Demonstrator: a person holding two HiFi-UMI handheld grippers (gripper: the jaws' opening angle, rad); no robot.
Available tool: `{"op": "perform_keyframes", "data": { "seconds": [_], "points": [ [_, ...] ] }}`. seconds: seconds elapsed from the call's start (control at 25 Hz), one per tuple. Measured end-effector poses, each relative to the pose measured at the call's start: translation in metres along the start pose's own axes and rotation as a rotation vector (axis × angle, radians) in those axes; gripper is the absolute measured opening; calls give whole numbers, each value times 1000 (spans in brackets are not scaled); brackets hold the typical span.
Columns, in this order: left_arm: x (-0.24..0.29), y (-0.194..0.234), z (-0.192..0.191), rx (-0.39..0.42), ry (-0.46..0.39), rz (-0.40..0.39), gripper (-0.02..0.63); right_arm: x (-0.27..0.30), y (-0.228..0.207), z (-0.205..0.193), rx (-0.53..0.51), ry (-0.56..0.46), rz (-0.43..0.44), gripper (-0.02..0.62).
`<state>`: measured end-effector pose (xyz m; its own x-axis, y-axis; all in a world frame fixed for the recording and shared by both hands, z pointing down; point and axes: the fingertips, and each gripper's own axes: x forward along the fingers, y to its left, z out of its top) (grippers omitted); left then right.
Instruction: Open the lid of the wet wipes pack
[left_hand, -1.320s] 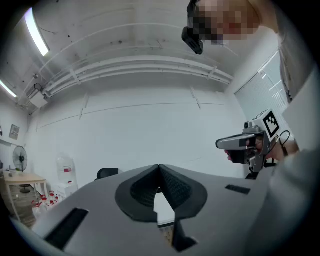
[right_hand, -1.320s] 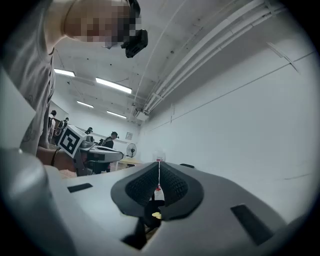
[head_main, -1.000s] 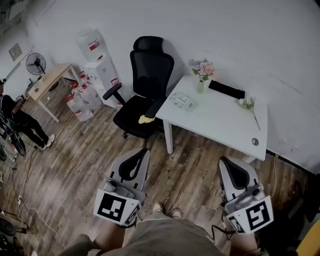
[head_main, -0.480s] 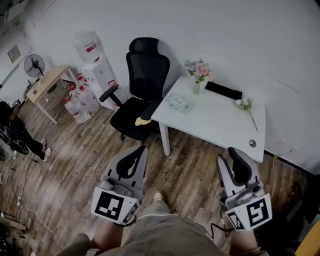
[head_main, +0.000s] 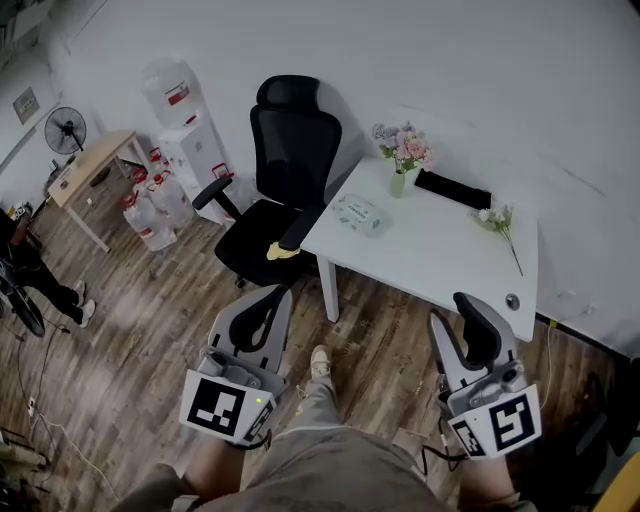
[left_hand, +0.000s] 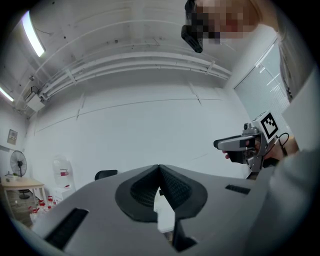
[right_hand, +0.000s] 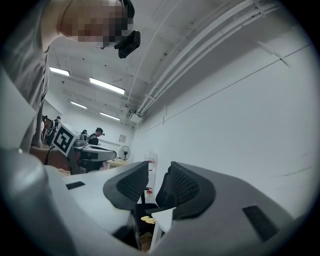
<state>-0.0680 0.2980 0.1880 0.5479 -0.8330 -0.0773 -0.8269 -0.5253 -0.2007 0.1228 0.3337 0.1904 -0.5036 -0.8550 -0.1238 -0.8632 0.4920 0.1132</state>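
Approach step: the wet wipes pack (head_main: 360, 213) lies near the table's (head_main: 450, 262) edge beside the office chair (head_main: 292, 150), well apart from both tools. The left hand-held gripper (head_main: 270, 298) is clenched on nothing; the right hand-held gripper (head_main: 462, 308) is opening, nothing between its jaws. Next I'd close in on the lid. Only the head view shows the pack

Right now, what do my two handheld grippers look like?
Both the left gripper and right gripper are light grey plastic shells with black ribbed pads, each carrying a white cube with black square markers. A black cable trails below the right one, whose empty jaws are opening.
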Motion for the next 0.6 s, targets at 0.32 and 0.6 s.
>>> {"op": "perform_keyframes", "data": {
  "seconds": [0.32,0.6],
  "points": [
    [66,55,-24,-20,31,-29,17,84,-27,-23,-23,70,8,156],
    [146,118,-53,-30,83,-83,17,182,-62,-56,-17,174,-20,163]
  ]
}}
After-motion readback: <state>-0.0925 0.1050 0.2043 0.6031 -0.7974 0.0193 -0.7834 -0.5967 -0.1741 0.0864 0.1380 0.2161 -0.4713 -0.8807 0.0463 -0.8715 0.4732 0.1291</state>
